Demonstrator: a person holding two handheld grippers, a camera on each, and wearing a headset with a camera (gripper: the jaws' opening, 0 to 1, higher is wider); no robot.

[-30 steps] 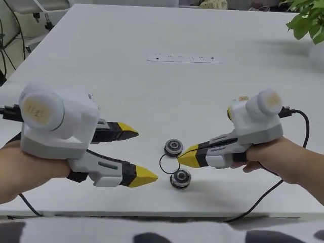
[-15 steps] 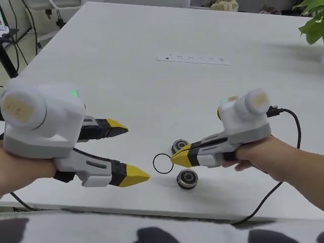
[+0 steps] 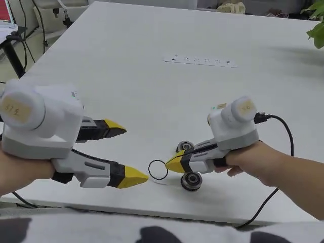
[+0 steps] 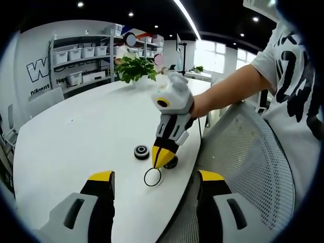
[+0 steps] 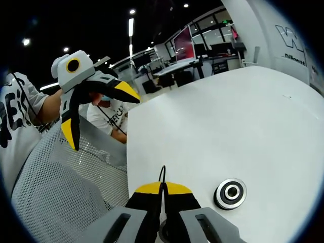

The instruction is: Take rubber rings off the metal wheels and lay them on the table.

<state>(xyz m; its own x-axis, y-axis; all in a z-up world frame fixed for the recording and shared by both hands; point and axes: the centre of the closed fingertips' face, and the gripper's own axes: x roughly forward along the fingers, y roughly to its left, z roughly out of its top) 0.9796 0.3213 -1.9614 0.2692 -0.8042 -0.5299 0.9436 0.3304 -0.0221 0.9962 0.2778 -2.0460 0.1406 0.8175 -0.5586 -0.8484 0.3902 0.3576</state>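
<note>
Right gripper had jaws shut on one edge of the rubber ring, w/ the ring hanging just off the worktop, close to its front edge and beside the far wheel and near wheel. Left gripper idle, jaws wide, holding nothing. Risks, imo: grip was on a thin bit of rubber, so it could slip or flick out. If let go from height, the ring might bounce or roll off the front edge. Careless lowering could knock the near wheel.
</note>
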